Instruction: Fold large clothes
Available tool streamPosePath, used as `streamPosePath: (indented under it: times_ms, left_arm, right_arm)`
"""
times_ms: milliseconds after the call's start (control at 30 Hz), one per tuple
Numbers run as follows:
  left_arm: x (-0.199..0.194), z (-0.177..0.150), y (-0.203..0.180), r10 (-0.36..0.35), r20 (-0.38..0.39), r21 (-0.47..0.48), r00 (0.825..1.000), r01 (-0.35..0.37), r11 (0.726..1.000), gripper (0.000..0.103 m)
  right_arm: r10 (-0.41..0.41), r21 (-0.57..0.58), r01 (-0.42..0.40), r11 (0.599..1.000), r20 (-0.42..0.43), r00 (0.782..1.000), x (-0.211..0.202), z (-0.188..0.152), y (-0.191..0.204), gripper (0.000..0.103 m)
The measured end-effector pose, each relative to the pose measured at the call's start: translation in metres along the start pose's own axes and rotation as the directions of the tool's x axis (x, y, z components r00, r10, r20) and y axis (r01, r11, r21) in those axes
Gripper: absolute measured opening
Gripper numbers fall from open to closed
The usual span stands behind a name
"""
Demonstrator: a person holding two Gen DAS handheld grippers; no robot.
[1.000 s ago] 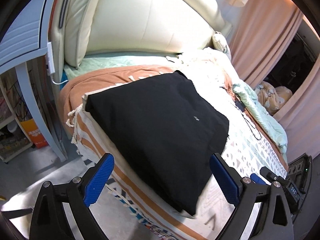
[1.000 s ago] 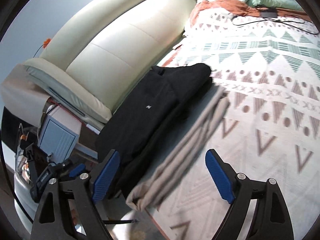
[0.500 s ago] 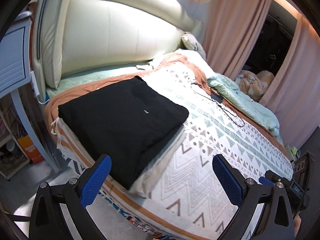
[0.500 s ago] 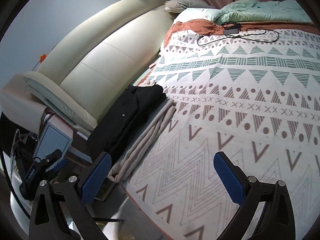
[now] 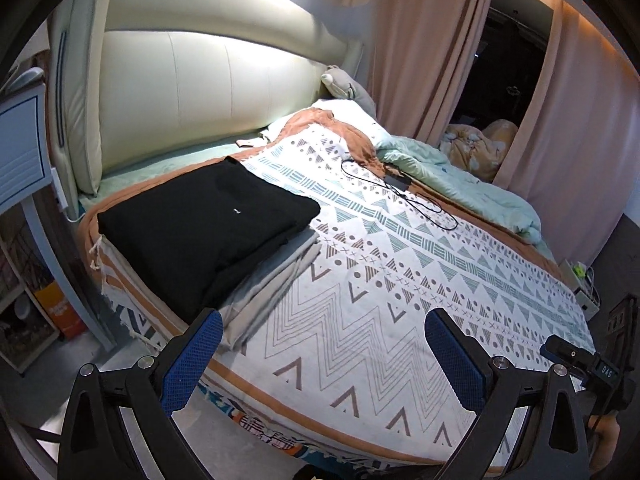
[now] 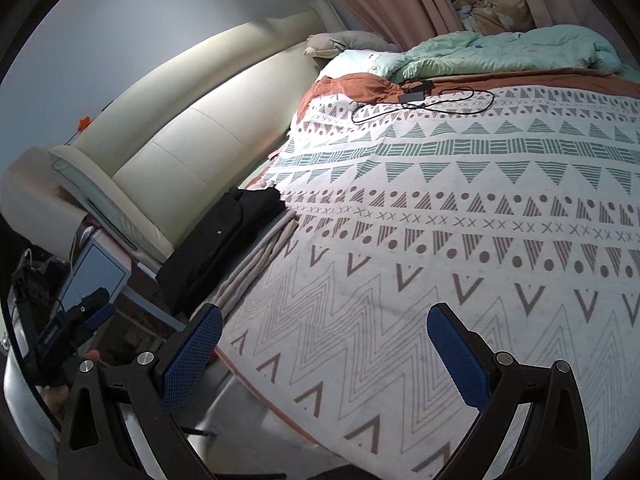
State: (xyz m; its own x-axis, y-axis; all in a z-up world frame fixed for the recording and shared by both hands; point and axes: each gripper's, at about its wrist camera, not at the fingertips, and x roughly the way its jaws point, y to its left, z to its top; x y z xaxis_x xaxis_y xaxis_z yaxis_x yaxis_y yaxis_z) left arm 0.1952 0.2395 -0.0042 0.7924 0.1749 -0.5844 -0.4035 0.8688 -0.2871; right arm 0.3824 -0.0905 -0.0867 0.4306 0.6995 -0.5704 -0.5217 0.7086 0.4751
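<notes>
A folded black garment [image 5: 200,224] lies on top of a folded grey garment [image 5: 272,280] at the bed's near left corner. Both show in the right wrist view, the black one [image 6: 224,240] and the grey one [image 6: 260,264] at left. My left gripper [image 5: 324,356] is open and empty, held over the bed's front edge, to the right of the stack. My right gripper [image 6: 326,356] is open and empty above the patterned blanket [image 6: 440,240], well away from the stack.
A black charger with cable [image 5: 400,184] lies on the blanket [image 5: 400,280] near the far side. A mint duvet [image 5: 460,184] is bunched at the back right. A cream headboard [image 5: 200,92], a bedside cabinet [image 5: 20,152] and pink curtains [image 5: 424,52] surround the bed.
Both grippers have drawn back and swung right, away from the folded stack. The stack now looks smaller and sits further left in both views. Both grippers stay open.
</notes>
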Motion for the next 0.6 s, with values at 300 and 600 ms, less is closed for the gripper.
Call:
streamPosePath:
  times_ms: [300,600]
  left_arm:
    - [-0.031,-0.03,-0.027,-0.034,0.03,0.056,0.999,0.032,0.998,0.101]
    - [-0.067,-0.06,-0.05,-0.049,0.052,0.154,0.997,0.04,0.987,0.101]
  right_arm:
    - [-0.073,-0.024,0.075,0.997,0.081,0.994,-0.072,-0.026,-0.006,0.103]
    - [-0.116,-0.029,0.12,0.992,0.127,0.985,-0.122,-0.066,-0.004,0.103]
